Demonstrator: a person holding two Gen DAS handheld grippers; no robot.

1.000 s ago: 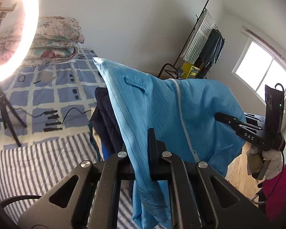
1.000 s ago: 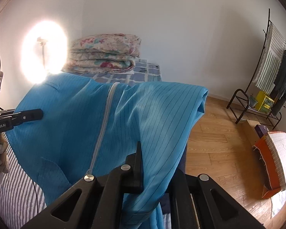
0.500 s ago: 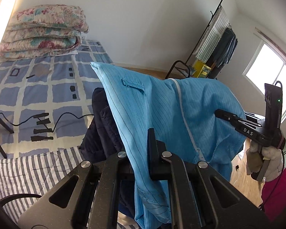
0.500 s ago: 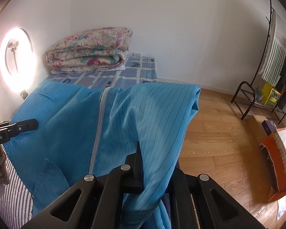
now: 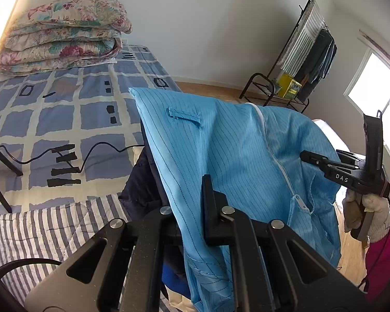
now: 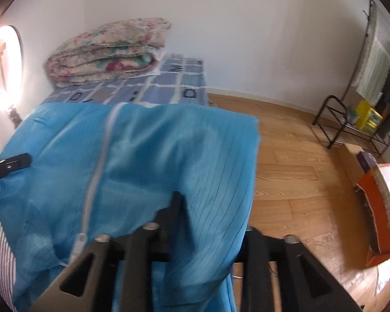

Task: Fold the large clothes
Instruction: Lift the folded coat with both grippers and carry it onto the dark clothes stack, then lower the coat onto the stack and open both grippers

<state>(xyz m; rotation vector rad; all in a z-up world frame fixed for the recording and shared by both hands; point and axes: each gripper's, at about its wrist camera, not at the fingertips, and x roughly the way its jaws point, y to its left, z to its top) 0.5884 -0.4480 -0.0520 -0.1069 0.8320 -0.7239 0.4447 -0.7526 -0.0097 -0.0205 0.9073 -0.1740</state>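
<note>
Two grippers are on one big blue jacket point(image 5: 221, 150): the left gripper point(image 5: 192, 223) pinches its edge tight at 6 o'clock, while the right gripper point(image 6: 210, 223) has just been opening its jaws, the cloth draped loosely between its spread fingers. Past them the jacket hangs above the striped blanket point(image 5: 44, 223) at 8 o'clock. Farther off, folded flowery quilts point(image 5: 62, 33) sit on the checked bed point(image 5: 65, 98) at 10 o'clock, and a clothes rack point(image 5: 306, 59) stands at 2 o'clock.
</note>
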